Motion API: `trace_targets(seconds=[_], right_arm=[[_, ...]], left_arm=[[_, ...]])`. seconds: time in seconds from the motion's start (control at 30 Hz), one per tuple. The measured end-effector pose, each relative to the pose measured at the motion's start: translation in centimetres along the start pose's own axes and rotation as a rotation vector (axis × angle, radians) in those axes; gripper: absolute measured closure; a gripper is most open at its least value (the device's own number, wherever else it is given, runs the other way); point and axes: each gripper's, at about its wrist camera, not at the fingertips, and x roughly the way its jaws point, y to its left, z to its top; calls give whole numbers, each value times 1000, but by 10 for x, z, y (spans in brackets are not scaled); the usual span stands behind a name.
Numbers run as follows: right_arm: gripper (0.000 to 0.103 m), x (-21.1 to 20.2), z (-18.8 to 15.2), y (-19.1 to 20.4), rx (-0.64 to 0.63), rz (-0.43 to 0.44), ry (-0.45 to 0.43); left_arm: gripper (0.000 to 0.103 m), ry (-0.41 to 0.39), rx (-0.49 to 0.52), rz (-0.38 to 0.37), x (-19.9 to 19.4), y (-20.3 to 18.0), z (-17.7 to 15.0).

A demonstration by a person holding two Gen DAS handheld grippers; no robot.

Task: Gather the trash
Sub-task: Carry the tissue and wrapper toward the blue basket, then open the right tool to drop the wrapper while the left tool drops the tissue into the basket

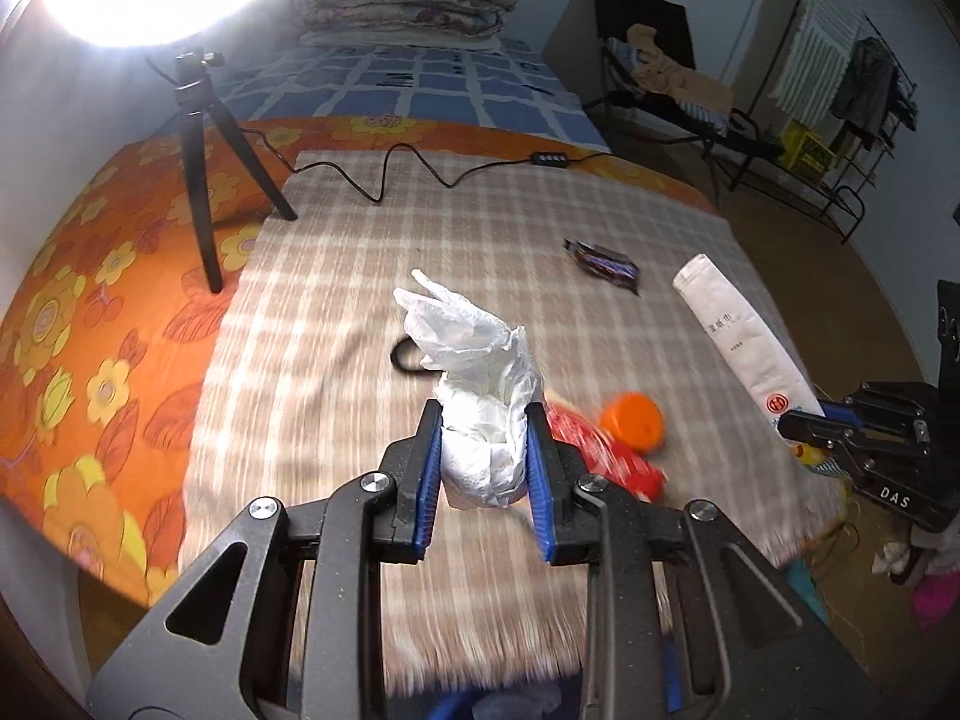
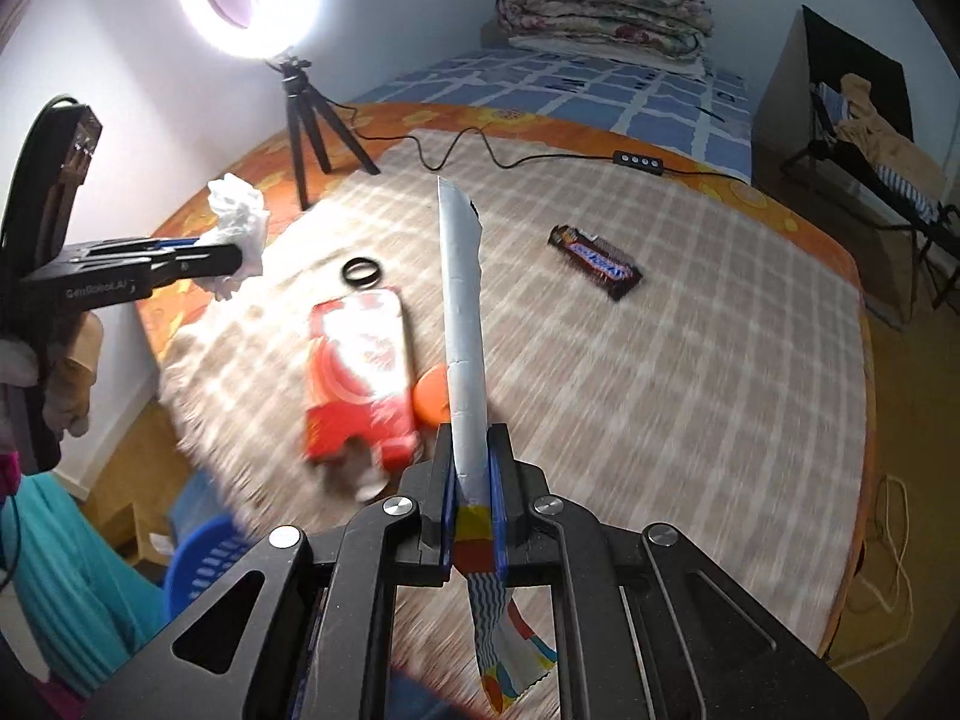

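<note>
Between your left hand-held gripper's (image 1: 483, 420) blue pads sits a crumpled white tissue (image 1: 480, 372), pinched above the checked blanket (image 1: 372, 276). Your right hand-held gripper (image 2: 474, 450) clamps a long flat wrapper (image 2: 462, 312) edge-on. At ten o'clock lies a red packet (image 2: 360, 372), orange lid (image 2: 432, 396) beside; at one o'clock, a chocolate bar (image 2: 597, 261).
</note>
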Motion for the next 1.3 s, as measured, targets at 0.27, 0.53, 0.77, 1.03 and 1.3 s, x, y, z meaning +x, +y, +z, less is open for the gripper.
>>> trace_targets(seconds=[0.27, 0.53, 0.77, 1.03, 1.3], right_arm=[[95, -37, -37, 40, 15, 53, -18], [95, -57, -75, 74, 22, 106, -28], [95, -47, -112, 103, 10, 144, 33], [95, -34, -144, 119, 40, 176, 78], [95, -12, -170, 130, 54, 193, 144]], left_arm=[[78, -3, 31, -36, -50, -19, -53], [78, 2, 57, -53, -83, -37, -105], [78, 28, 73, -67, -89, -50, -150], [78, 105, 60, -84, -74, -56, -205], [78, 189, 1, -99, -51, -52, -244]])
